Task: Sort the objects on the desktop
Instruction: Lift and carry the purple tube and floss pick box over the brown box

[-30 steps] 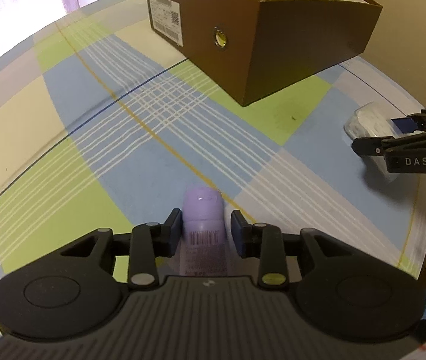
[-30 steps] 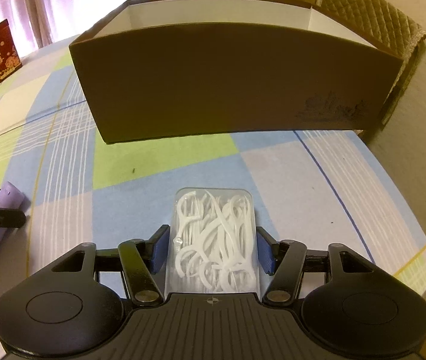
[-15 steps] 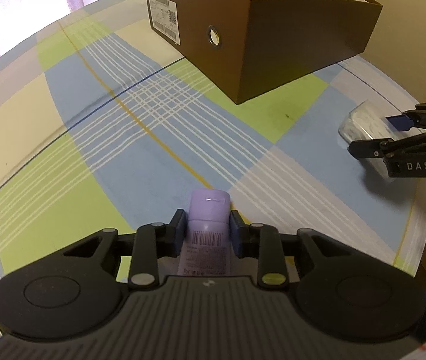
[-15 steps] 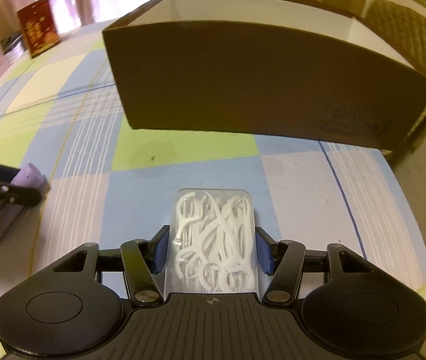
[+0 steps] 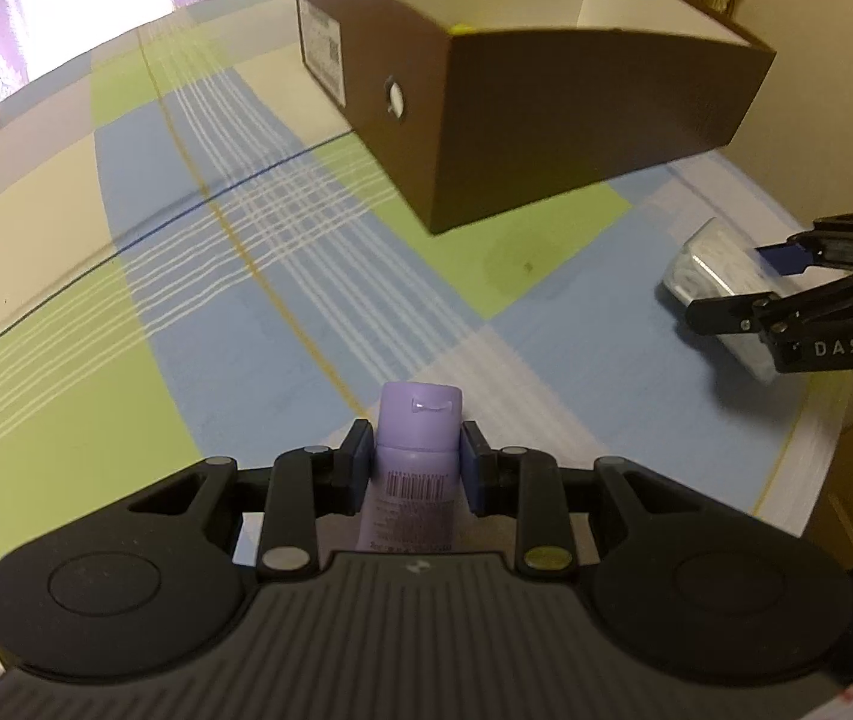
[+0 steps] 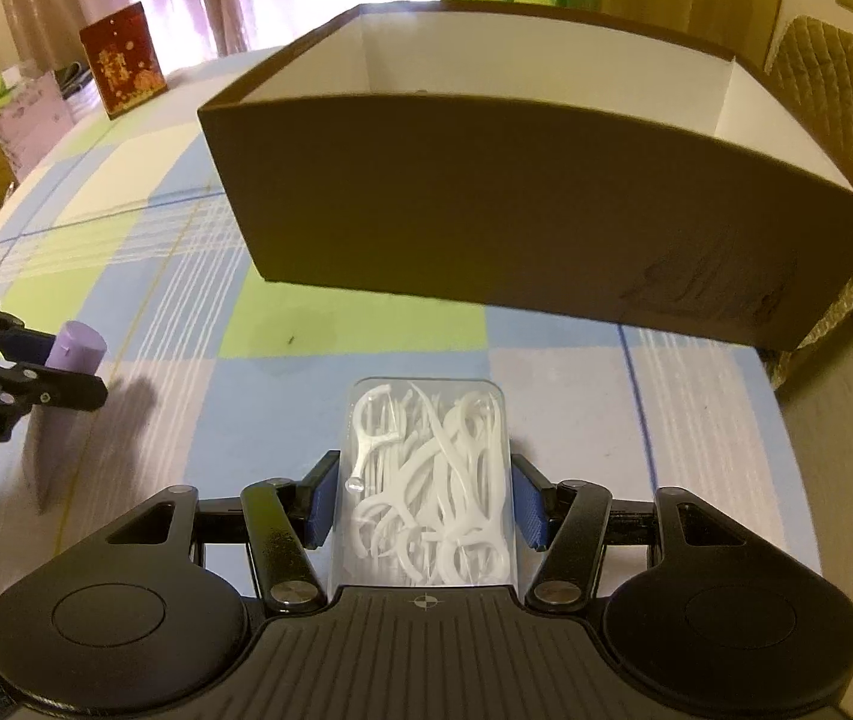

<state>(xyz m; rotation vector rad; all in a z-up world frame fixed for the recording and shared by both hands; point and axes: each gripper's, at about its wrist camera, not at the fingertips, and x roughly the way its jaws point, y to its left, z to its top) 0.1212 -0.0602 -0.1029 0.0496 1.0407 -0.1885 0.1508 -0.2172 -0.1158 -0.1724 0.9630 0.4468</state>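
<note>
Left tongs point(image 5: 416, 459) clamped on a purple tube point(image 5: 418, 456), blue pads against both its sides, cap end pointing forward past the tips, tube raised off the table point(image 5: 126, 312). Right tongs point(image 6: 426, 501) gripping a clear floss-pick case point(image 6: 426, 480) by its long edges, case projecting ahead of the tips. Brown open box point(image 6: 522, 228) stands ahead of both tongs on the checked cloth; from the left tongs it sits forward and to the right
</note>
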